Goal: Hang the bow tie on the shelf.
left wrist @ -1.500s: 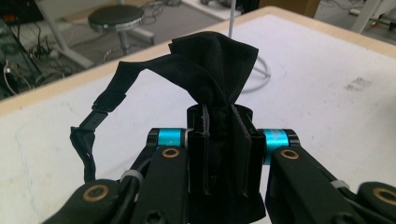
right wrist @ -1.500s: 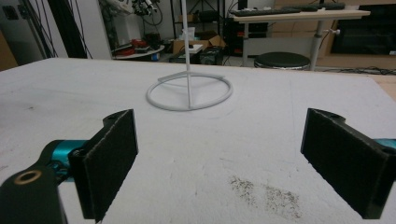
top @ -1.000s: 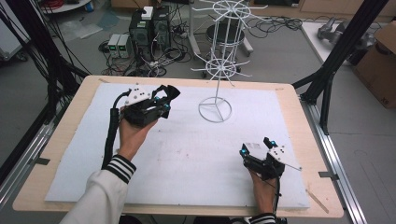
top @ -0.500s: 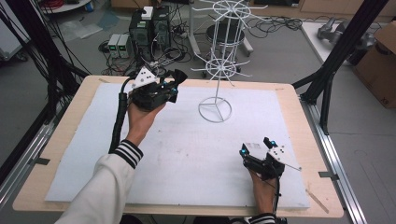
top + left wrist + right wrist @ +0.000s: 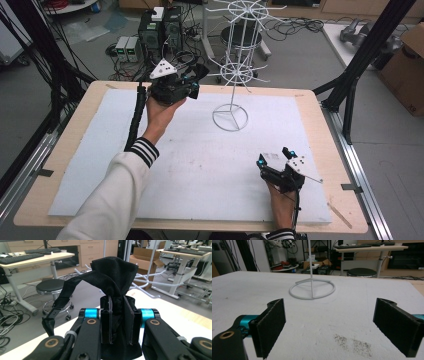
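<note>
A: What is the left gripper [image 5: 117, 322] holding?

B: A piece of black cloth [image 5: 112, 275] with a strap [image 5: 62, 298]. In the left gripper view its jaws are clamped on the bunched fabric at the middle of the frame; the cloth rises above them in a peak, and the strap droops toward the lower left.

A: And from above?

B: In the high view the left gripper [image 5: 192, 82] sits upper left of centre, raised over the far edge of the table, with the cloth [image 5: 200, 72] a dark shape at its tip. The left hand [image 5: 162, 110] reaches up from a striped cuff [image 5: 142, 150].

A: What is beside it?

B: A white wire stand [image 5: 235, 75], just to the right; its ring base [image 5: 230, 119] rests on the white foam sheet [image 5: 100, 150] that covers the wooden table [image 5: 35, 200].

A: The right gripper [image 5: 275, 160]?

B: Lower right of the high view, low over the sheet. In the right gripper view [image 5: 332, 322] its jaws stand wide apart with nothing between them, and the ring base [image 5: 312, 291] lies ahead at upper centre. Dark specks [image 5: 352, 342] mark the sheet between the jaws.
</note>
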